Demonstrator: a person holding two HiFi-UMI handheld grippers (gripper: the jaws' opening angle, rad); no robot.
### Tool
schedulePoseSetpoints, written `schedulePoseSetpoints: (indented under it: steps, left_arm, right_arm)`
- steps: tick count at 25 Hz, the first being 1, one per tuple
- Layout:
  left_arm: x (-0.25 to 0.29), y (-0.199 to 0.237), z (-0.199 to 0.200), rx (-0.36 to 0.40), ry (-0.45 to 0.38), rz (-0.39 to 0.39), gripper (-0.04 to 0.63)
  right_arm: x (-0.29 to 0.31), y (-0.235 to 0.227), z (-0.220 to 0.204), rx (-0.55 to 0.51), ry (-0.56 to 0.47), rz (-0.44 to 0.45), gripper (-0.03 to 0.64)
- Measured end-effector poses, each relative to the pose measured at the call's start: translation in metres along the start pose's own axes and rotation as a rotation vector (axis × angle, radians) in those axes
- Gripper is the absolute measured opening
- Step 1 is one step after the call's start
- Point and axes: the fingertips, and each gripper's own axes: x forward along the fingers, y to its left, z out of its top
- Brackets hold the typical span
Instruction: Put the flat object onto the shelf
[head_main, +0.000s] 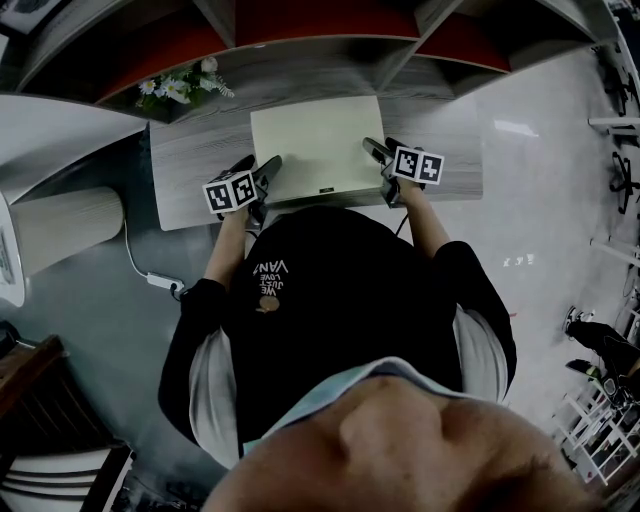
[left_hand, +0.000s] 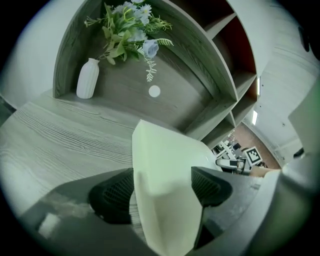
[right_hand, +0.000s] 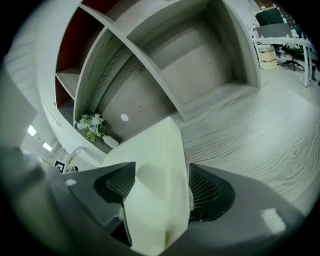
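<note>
A flat cream board (head_main: 318, 145) lies on the grey wood shelf surface (head_main: 200, 170), its far edge toward the back panel. My left gripper (head_main: 268, 172) sits at its near left corner and my right gripper (head_main: 375, 150) at its near right corner. In the left gripper view the board's corner (left_hand: 165, 170) stands between the jaws of the left gripper (left_hand: 162, 189), with a sliver of wood showing beside one pad. The right gripper (right_hand: 164, 189) likewise straddles the board (right_hand: 150, 160) with a narrow gap beside one pad. Both grippers are open.
A white vase (left_hand: 87, 78) with flowers (left_hand: 127, 30) stands at the back left of this compartment. Red-backed compartments (head_main: 320, 20) and slanted dividers rise behind the shelf. A cable with a plug (head_main: 160, 282) lies on the floor at the left.
</note>
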Motion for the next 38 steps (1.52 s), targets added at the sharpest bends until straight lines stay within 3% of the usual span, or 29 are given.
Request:
schedulePoseSetpoints:
  steps: [10,18,27,38]
  left_arm:
    - [0.011,0.001,0.005,-0.068,-0.005,-0.017,0.357]
    - [0.014,0.002,0.005,-0.082,-0.02,0.018,0.343]
    - [0.01,0.0,0.006,-0.072,-0.037,0.041,0.325]
    - [-0.006,-0.015,0.018,-0.057,-0.117,0.022,0.322]
  right_arm:
    - [0.009,0.005,0.001,0.006,0.018,0.047,0.324]
    - [0.01,0.004,-0.001,-0.001,0.019,0.05,0.302]
    - [0.006,0.01,0.002,-0.053,0.002,0.032,0.281]
    - [-0.023,0.034,0.026,-0.119,-0.092,0.06,0.267]
